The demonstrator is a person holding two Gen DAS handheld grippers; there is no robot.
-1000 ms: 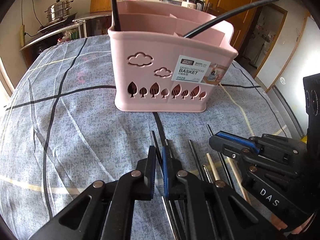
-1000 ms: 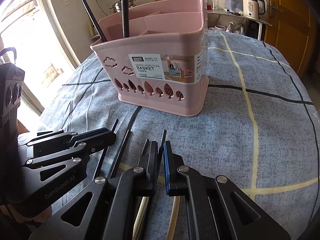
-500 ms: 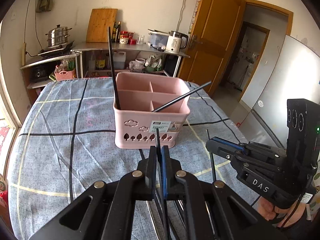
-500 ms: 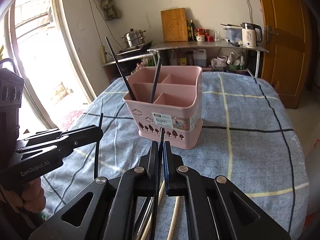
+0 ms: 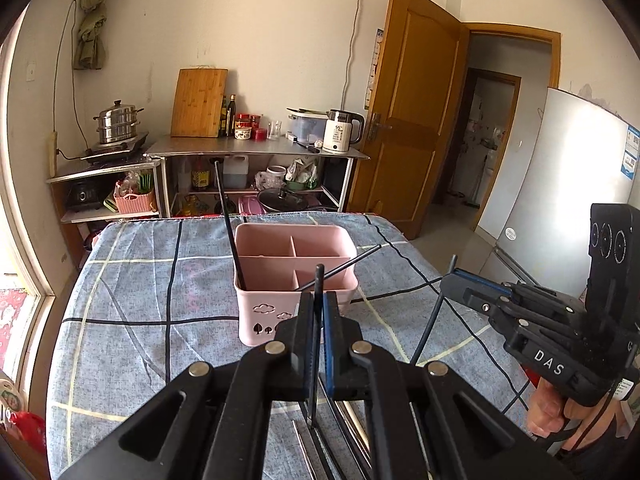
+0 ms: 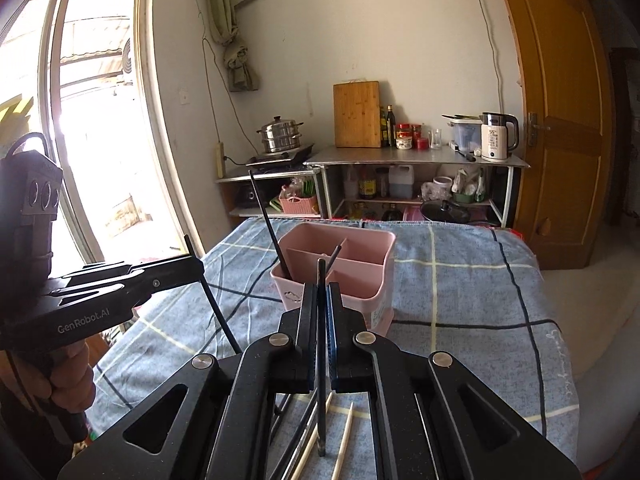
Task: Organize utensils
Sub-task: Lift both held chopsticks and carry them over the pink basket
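Right claw [image 5: 450, 280] reads "DAS"; left claw [image 6: 196, 262], "GenRobot.AI".

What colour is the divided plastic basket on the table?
The divided plastic basket is pink, clearest in the left wrist view.

The right gripper [image 6: 319, 300] pinches a black chopstick [image 6: 321, 360] upright. At left, the left gripper [image 6: 192, 268] clamps another black chopstick [image 6: 218, 312]. Beyond stands the pink basket [image 6: 360, 280] – two dark sticks inside – on the checked blue cloth [image 6: 460, 300]. Below lie what seem pale chopsticks [image 6: 344, 440].
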